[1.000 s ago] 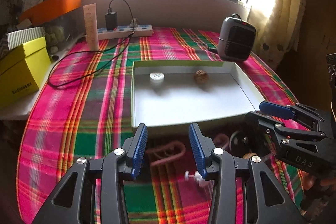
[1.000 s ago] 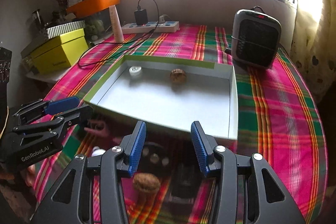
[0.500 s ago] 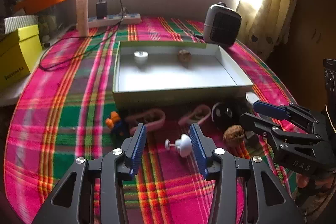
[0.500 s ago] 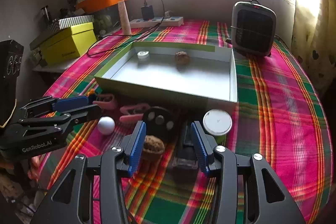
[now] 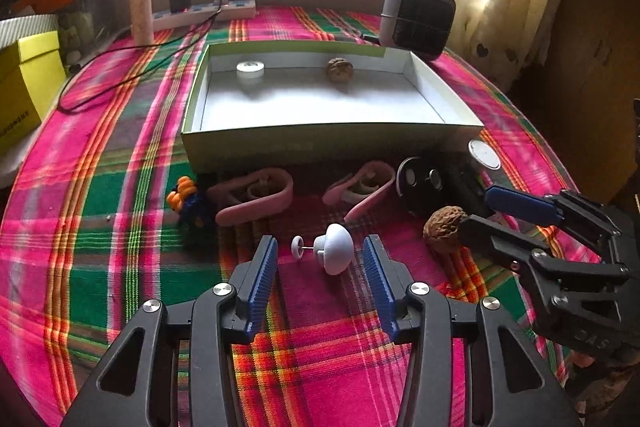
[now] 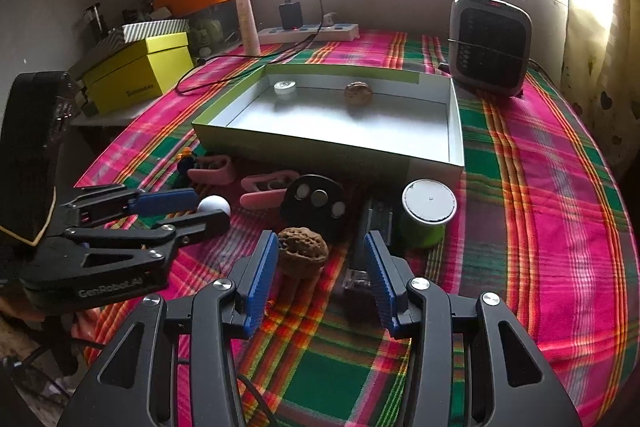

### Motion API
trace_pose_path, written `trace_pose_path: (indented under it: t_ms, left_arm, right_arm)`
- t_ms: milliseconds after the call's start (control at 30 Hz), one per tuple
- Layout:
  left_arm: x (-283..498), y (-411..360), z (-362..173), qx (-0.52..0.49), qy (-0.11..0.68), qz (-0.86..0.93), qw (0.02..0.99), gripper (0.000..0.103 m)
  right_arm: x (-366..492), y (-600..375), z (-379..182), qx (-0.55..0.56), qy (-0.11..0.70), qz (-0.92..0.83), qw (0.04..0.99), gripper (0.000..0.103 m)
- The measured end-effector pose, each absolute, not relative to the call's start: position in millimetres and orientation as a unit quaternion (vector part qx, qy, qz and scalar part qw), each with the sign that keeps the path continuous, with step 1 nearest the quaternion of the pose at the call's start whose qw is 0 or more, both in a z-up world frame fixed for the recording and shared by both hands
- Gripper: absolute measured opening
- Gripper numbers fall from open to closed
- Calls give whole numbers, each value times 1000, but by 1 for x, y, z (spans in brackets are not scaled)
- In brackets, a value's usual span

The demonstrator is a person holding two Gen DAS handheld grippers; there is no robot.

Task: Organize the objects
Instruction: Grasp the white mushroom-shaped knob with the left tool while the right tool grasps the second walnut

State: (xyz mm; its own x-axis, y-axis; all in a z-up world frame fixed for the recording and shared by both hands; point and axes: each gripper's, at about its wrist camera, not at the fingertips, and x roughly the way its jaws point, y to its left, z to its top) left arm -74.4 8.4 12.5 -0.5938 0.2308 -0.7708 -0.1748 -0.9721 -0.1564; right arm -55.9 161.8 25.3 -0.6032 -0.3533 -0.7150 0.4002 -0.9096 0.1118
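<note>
Plaid tablecloth (image 5: pixel 100 211) everywhere; left gripper (image 5: pixel 320 255), dropped lower, gapes around the untouched white mushroom-shaped knob (image 5: pixel 334 253); right gripper (image 6: pixel 322 259) straddles a wrinkled walnut (image 6: pixel 302 253), jaws open.

Yellow box (image 5: pixel 24 83): we see it cut off by the left edge.
Black item (image 6: pixel 374 227): partly hidden behind the right gripper (image 6: pixel 322 269); perhaps a stapler.
</note>
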Motion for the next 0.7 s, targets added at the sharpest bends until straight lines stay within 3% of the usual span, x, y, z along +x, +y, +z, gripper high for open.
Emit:
trace_pose_path:
  t_ms: [400,533,700]
  left_arm:
    - [-78,6,10,-429,-37,896,106,42]
    - [-77,4,10,-426,-34,899,96,30]
    - [-77,-3,9,-425,-42,900,94,30]
  right_arm:
    - [-55,154,24,393,37,-891,224,46]
    - [-55,151,23,395,39,-889,227,46]
    - [-55,146,22,399,44,-886,232,46]
